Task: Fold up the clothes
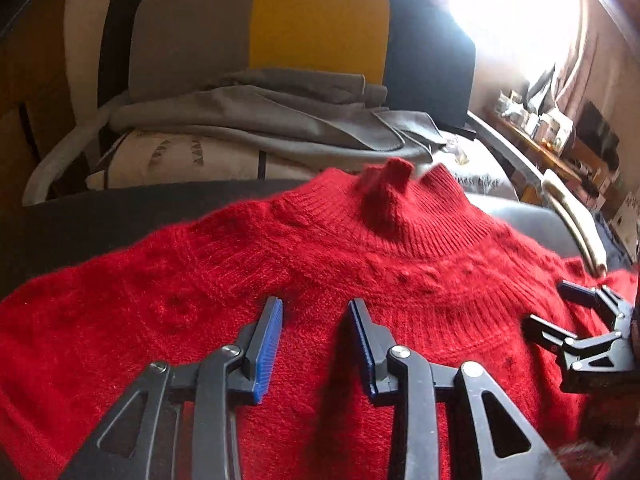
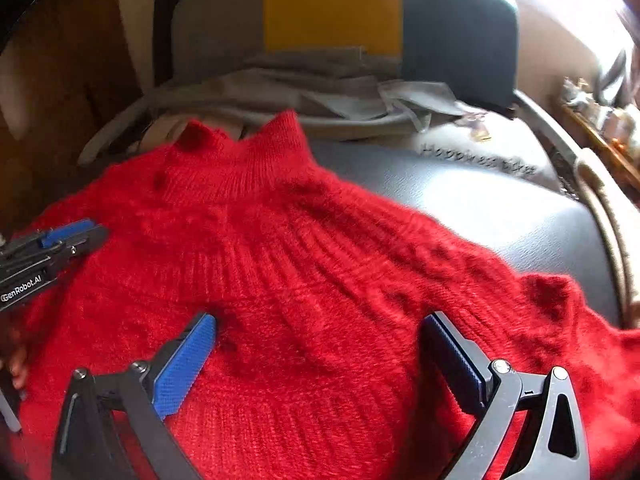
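Behind the work area: a cushion [image 1: 280, 28] w/ grey, yellow and dark blue blocks, standing upright against the back. In front of it, a rumpled grey garment [image 1: 260, 120] lies over a white printed pillow [image 1: 180, 160]; the pillow's other end, w/ dark lettering, shows just right of the collar. Far right, a cluttered shelf [image 1: 560, 136] by a bright window, blurred. White curved tubing runs along both sides. None of this lies on the knit; the grey garment is just beyond the collar, apart from it.

Red sweater [image 1: 320, 280] lies spread flat on a dark grey padded surface [image 2: 480, 208], front or back up, can't tell which. Its ribbed collar [image 1: 400, 200] points away from the cameras, toward the cushion; long axis runs collar-to-hem, near-to-far. One edge of the collar sticks up in a small peak. Shoulders and sleeves spread left & right, running out of view.

Left gripper [image 1: 316, 312] is about half open over the chest area, nothing between the blue pads; whether its tips touch the knit I can't tell. Right gripper [image 2: 320, 340] is spread wide over the right shoulder area, also holding nothing.
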Tool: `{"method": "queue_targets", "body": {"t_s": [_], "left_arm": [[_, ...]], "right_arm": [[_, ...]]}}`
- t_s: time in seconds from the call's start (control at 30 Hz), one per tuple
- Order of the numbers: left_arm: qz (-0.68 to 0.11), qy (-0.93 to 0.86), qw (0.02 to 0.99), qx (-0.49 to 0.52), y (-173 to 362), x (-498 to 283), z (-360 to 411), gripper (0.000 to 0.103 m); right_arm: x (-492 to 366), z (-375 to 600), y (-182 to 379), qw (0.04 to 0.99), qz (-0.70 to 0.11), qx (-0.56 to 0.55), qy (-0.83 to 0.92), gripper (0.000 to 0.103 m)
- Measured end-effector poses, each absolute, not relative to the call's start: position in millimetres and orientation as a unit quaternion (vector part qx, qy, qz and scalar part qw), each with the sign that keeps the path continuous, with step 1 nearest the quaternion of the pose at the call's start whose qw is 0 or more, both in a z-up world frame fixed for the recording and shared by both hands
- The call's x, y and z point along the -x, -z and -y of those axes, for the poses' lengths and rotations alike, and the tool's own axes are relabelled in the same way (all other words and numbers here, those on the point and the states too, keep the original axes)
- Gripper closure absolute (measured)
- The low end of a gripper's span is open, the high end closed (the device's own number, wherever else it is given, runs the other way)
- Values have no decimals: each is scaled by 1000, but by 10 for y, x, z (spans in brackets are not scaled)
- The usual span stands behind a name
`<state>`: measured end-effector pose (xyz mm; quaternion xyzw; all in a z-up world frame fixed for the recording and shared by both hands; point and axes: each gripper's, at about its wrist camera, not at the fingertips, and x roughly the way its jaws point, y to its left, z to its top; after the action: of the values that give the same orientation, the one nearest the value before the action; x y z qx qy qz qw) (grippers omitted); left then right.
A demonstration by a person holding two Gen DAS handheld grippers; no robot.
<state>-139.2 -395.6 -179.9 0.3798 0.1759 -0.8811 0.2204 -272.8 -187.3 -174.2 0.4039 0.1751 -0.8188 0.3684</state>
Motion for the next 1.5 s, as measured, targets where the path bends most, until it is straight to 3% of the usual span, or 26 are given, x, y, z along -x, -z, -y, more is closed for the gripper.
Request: {"method": "queue_targets", "body": {"t_s": [0.2,0.3,0.47,0.53,0.7,0.77,0.9,1.0,1.1,1.17,1.23,1.3,1.5], "left_arm": [[-158,882,223,-383,1781,1555,3930,68],[-188,882,207,-380,1689,1407,3968,68],[-100,901,199,-372,1385,585,3864,67],[-88,890,198,-401,1368,123,3912,62],[-231,847,192,-438,1487,-597,4358,61],[-287,831,201,-433,1514,-807,4537,56],[-196,851,197,-445,1453,-618,4315,44],[-122,844,191,-486,1579,-271,4128,43],[-106,821,221,-516,1777,-80,4147,42],[-136,820,230,-507,1827,-87,4222,49],[-203,820,221,-487,1774,-209,4366,75],[-264,820,218,-459,1681,-421,4540,94],[-296,822,278,-399,1244,-975,4893,98]], "right_arm": [[2946,1801,1724,360,-168,-399,826,0],[2902,1783,1710,358,-170,-388,832,0],[2894,1786,1699,357,-171,-386,833,0],[2923,1802,1709,358,-171,-386,833,0],[2965,1825,1725,358,-172,-386,833,0],[2960,1822,1722,358,-171,-387,832,0],[2940,1819,1714,357,-172,-386,833,0],[2942,1819,1716,357,-172,-387,833,0],[2945,1816,1719,358,-170,-387,833,0],[2942,1814,1719,357,-170,-387,833,0],[2941,1817,1720,357,-171,-387,833,0],[2965,1829,1734,356,-170,-387,833,0],[2951,1843,1727,354,-173,-386,834,0]]}}
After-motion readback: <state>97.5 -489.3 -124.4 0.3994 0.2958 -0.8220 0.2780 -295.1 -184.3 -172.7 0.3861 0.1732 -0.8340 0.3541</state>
